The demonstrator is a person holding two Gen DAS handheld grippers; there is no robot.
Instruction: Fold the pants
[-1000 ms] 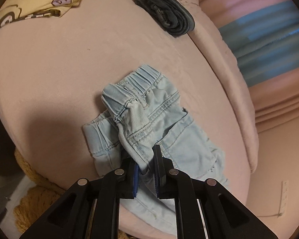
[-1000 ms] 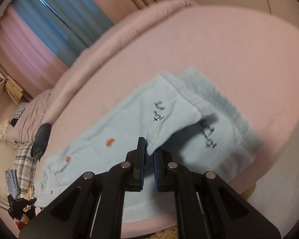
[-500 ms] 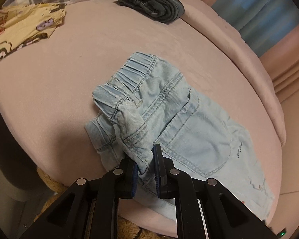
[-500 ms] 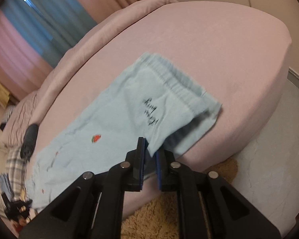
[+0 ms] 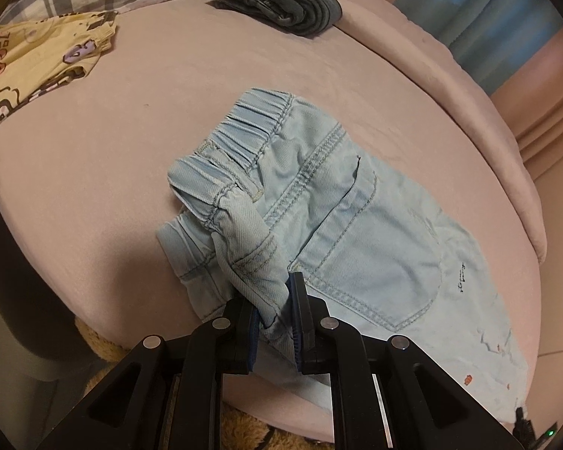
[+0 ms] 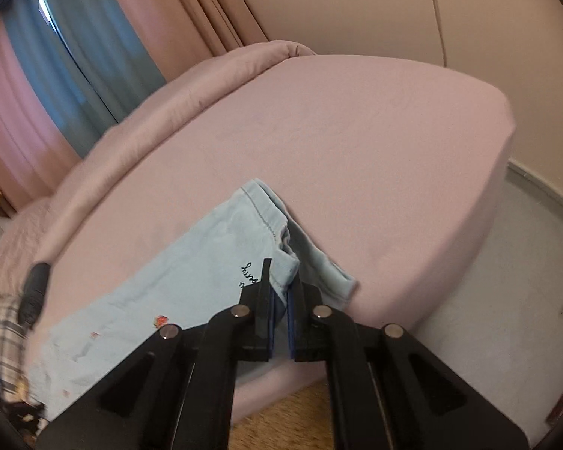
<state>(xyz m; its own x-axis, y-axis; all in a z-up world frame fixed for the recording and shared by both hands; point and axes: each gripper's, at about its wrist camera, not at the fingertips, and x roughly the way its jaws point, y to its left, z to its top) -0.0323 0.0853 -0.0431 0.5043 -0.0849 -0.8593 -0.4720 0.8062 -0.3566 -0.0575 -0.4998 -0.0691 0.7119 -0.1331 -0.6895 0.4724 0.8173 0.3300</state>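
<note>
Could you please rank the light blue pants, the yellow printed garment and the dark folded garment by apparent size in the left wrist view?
1. light blue pants, though nearest
2. yellow printed garment, partly cropped
3. dark folded garment, farthest

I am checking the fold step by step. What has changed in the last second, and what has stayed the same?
Both grippers drew the light blue pants toward the near edge of the pink bed, pulling them out longer and flatter; the raised leg end now lies lower. The left gripper stays shut on the waistband corner, the right gripper on the leg hem. The dark folded garment has not moved.
</note>
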